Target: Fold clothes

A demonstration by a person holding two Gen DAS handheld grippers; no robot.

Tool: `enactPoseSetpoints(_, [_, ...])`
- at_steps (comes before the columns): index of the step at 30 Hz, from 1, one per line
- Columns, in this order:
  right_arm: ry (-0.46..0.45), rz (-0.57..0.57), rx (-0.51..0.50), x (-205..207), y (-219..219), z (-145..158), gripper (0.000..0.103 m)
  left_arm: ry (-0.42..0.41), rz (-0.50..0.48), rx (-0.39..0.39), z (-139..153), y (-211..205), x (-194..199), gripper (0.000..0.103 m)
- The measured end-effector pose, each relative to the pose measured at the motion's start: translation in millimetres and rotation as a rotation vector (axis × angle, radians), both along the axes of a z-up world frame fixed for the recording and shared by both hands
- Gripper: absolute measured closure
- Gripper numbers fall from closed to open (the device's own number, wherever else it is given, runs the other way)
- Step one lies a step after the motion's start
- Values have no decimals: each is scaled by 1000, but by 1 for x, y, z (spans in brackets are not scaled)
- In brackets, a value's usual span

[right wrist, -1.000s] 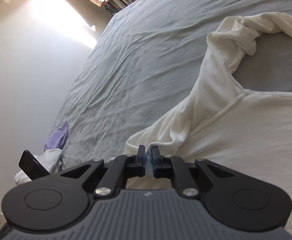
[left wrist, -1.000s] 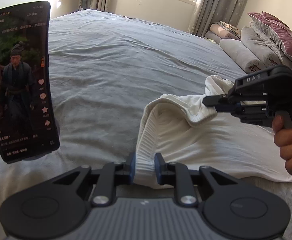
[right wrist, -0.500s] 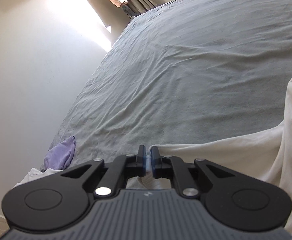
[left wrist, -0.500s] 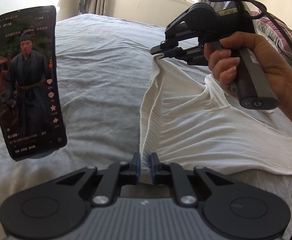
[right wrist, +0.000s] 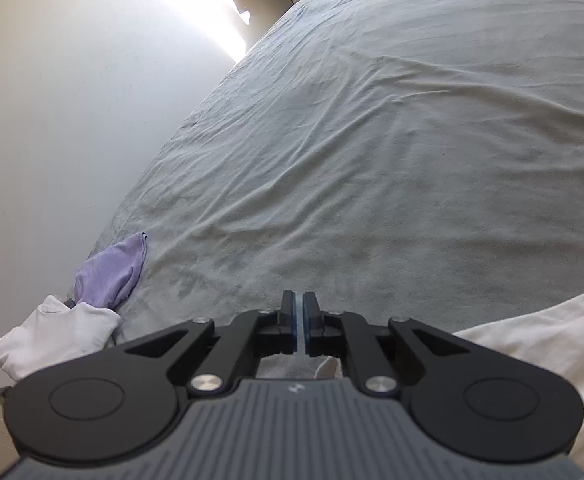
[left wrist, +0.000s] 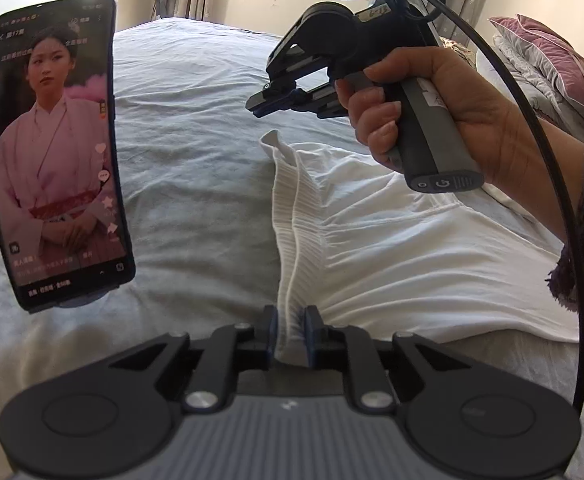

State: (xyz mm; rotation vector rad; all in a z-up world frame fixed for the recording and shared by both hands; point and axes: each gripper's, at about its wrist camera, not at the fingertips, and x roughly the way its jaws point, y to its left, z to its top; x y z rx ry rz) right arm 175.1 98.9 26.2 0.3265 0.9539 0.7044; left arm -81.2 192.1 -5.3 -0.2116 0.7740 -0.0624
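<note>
White garment (left wrist: 392, 248) on bed (left wrist: 195, 152) | L gripper (left wrist: 290, 332) jaws easing, hem between | R gripper (right wrist: 299, 322) jaws together, empty

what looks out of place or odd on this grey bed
A black smartphone stands upright on the grey bedsheet, its screen playing a video, beside the white ribbed-hem garment. A crumpled lilac cloth and a bunched white cloth sit at the bed's edge, unfolded.

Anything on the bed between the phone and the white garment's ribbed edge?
No. In the left wrist view, only bare grey bedsheet lies between the phone and the white garment.
</note>
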Motion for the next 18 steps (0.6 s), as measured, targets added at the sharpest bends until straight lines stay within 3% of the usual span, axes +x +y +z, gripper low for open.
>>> enactPoseSetpoints(2, [-10,7,-38,-5,-5,3,83,-11,2,-4,2,0,-2,70])
enactPoseSetpoints(4, [-31,12,-70,-11,-8,7,51,-21,4,-6,5,-1,-3,69])
enactPoseSetpoints(8, [-62,60,-150,-28,-1,9,48,-19,8,-14,6,-1,-3,70])
enactPoseSetpoints(11, [-93,92,-249,-42,16,3,48,0,8,-17,2,1,-1,84])
enactPoseSetpoints(12, [-109,93,-299,-46,22,-1,51,5,8,-17,1,1,-1,87])
enactPoseSetpoints(13, [-125,91,-335,-48,27,-5,68,6,8,-12,0,1,-2,91])
enactPoseSetpoints(15, [-167,86,-402,-51,35,-13,89,5,4,-5,-1,1,-4,93])
enactPoseSetpoints(18, [-199,60,-380,-50,36,-12,94,-18,5,-13,4,4,-7,97])
